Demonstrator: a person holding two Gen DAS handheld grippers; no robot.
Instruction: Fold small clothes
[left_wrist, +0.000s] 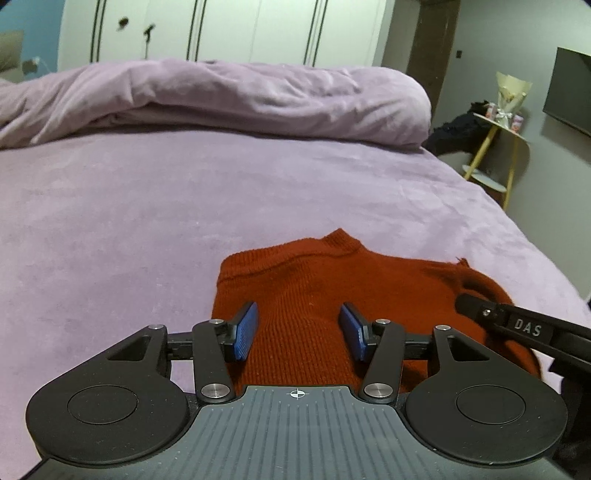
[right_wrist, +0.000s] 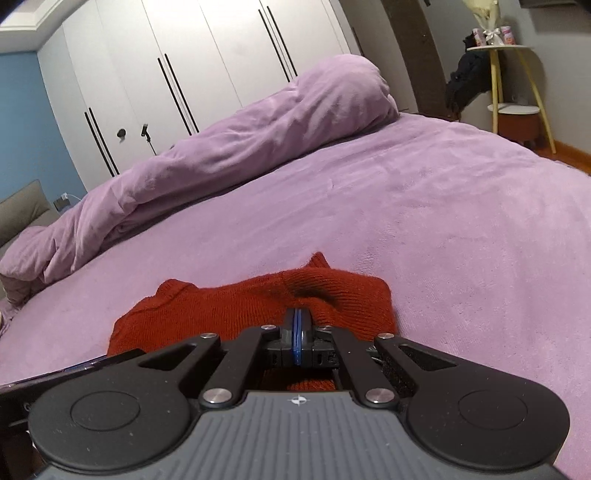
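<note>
Left wrist view looks along the left claw (left_wrist: 298, 330), whose blue pads (left_wrist: 245, 330) stand well apart above a red sweater (left_wrist: 314, 280), holding nothing. The sweater lies near the front of a bed (left_wrist: 147, 206) covered in purple plush, its collar pointing away from the camera. A bunched purple duvet (left_wrist: 221, 96) runs across the far side of the bed. From the right edge, the right claw's black finger, marked "DAS", reaches onto the sweater's right side, where the knit bunches up.

Right wrist view shows the right claw (right_wrist: 298, 332) with its pads pressed together, only a thin blue line between them, and the tips sit at a raised fold of the sweater (right_wrist: 332, 295). Whether fabric is actually pinched between them cannot be told.

Behind the bed stand white wardrobe doors (right_wrist: 184, 66), and a small yellow-legged side table (right_wrist: 513, 74) stands by the grey wall.
</note>
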